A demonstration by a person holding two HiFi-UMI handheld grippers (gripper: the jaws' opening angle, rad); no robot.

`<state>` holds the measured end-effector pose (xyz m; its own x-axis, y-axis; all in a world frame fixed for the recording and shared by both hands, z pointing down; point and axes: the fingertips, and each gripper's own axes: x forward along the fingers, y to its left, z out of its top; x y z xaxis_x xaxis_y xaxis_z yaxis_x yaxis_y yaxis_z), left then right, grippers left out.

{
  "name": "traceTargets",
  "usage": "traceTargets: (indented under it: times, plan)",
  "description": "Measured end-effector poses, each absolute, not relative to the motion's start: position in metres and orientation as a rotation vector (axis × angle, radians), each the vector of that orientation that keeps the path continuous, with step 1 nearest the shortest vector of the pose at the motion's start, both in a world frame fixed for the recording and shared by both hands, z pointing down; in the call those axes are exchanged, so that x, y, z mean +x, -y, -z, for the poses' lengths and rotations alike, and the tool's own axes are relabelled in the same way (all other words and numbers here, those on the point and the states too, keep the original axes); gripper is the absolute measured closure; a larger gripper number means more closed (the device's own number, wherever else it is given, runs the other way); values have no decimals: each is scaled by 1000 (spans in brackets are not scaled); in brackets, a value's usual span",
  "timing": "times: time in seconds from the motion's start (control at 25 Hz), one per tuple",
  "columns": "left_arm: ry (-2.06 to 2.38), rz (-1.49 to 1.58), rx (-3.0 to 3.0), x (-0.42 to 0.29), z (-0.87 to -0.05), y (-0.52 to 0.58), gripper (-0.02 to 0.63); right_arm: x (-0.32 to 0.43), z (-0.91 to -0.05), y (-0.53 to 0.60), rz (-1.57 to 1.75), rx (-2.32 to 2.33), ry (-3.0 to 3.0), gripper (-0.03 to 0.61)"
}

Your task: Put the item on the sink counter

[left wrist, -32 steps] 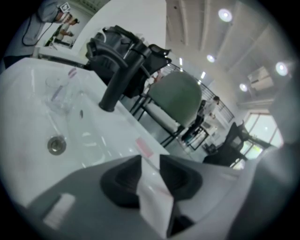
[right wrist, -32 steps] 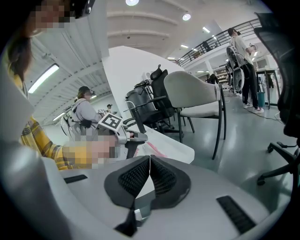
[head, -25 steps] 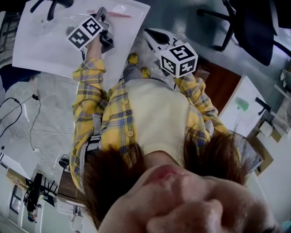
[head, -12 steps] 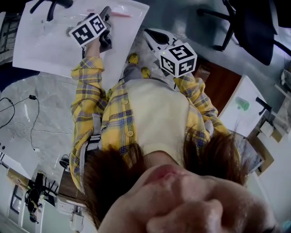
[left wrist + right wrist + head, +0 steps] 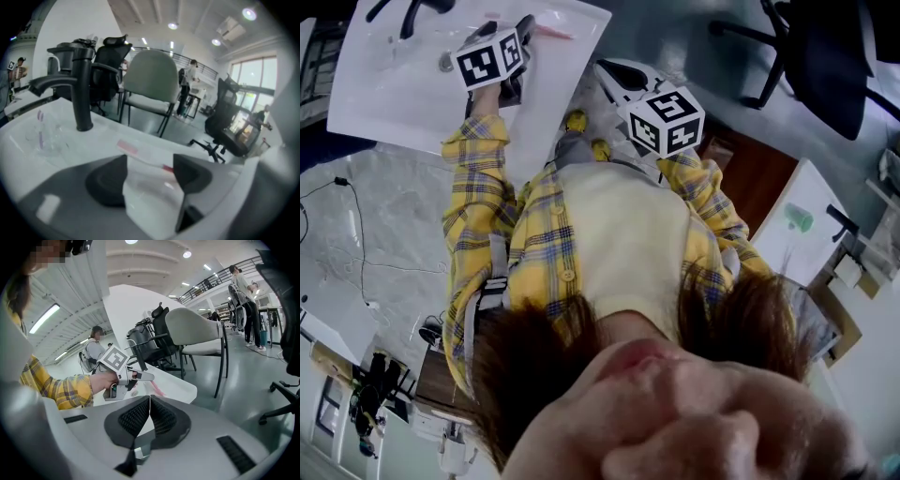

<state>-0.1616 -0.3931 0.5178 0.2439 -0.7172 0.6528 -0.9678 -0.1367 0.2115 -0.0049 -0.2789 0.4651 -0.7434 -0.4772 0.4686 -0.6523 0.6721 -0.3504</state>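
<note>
Office space, chairs behind, white sink counter (image 5: 394, 103) with a black faucet (image 5: 83, 89) at its far side. Left gripper (image 5: 150, 173) is low over the counter, jaws spread wide and opening, pads pressing nothing. Just past its tips lies the item (image 5: 140, 152), apparently a clear flat packet with a pink strip along one edge, flat on the counter near the front edge, well apart from the faucet. Can't tell whether its near end reaches in between the jaws; white on white there. Right gripper (image 5: 149, 416) is held back near the person's body, off the counter, ribbed pads pressed together, nothing between them.

Step, as I judge it: release. Item looks set down, so the placing is about done. Next move calls for drawing the left gripper straight back and up with the jaws kept wide, so no pad drags the light packet off the counter edge. Right gripper has no part in it.
</note>
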Motion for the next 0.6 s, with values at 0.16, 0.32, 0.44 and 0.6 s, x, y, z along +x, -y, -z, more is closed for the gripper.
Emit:
traceTargets:
  times: [0.16, 0.32, 0.44, 0.6]
  plan:
    - [1596, -605, 1897, -173, -518, 394, 298, -6, -467, 278, -726, 881, 2549, 563]
    - [1629, -599, 1887, -175, -515, 396, 296, -7, -469, 278, -729, 873, 2550, 563]
    - [1634, -567, 1892, -173, -511, 396, 296, -8, -468, 278, -728, 869, 2555, 563]
    - [1638, -510, 1896, -170, -503, 389, 299, -7, -467, 277, -722, 867, 2560, 563]
